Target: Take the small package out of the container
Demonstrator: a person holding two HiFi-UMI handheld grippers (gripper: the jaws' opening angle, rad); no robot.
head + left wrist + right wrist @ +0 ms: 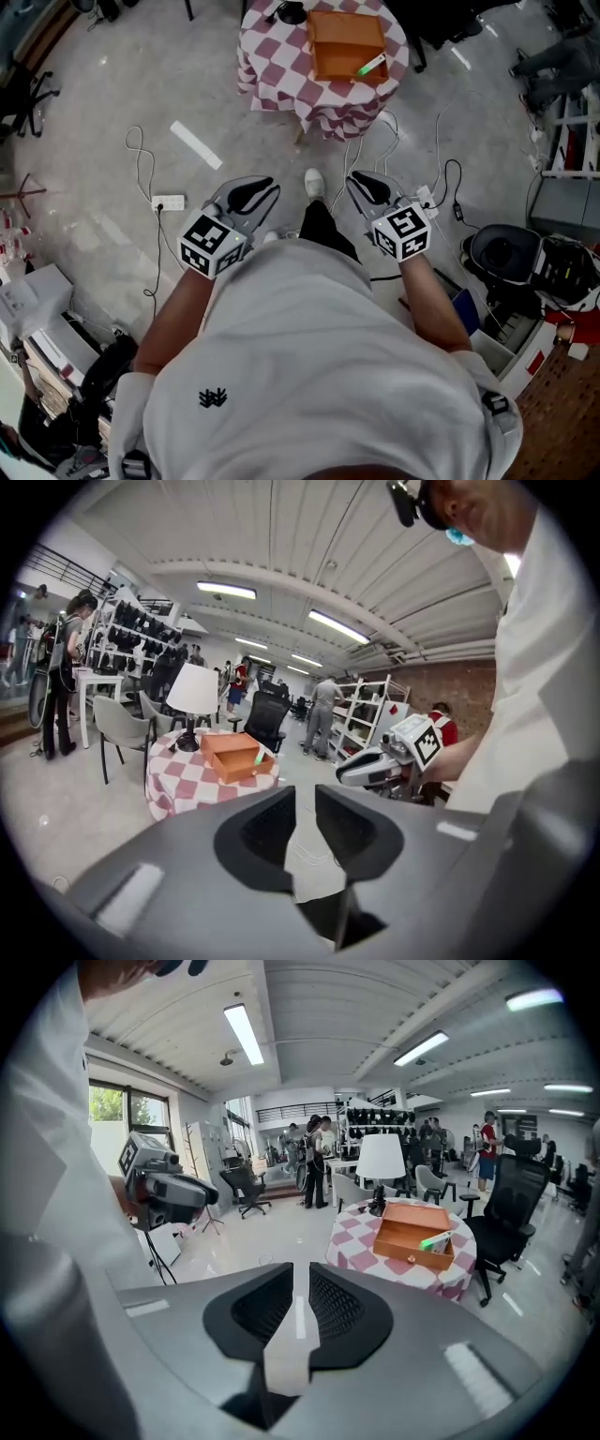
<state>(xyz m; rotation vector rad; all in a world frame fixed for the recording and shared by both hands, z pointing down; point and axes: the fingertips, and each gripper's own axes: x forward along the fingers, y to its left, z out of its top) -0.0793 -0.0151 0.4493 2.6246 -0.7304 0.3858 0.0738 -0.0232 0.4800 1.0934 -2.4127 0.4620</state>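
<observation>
Left tool (pixel 267 190) and right tool (pixel 356 183) hover slightly spread, empty, far from worktop (pixel 267 66); package (pixel 370 66) sits in box (pixel 337 42), so nothing's done.

Held side by side before the torso, pointing forward: left gripper (pixel 255 192) and right gripper (pixel 364 186). The left fingers (pixel 258 832) are slightly apart and empty. The right fingers (pixel 267 1307) are narrowly apart and empty.

Tablecloth (pixel 272 66) is rocking red-and-white checks, box (pixel 345 42) is looking orange, package (pixel 370 66) is showing green and white. Left gripper (pixel 267 187) and right gripper (pixel 354 180) are sporting grey with black, plus black-white marker squares.
</observation>
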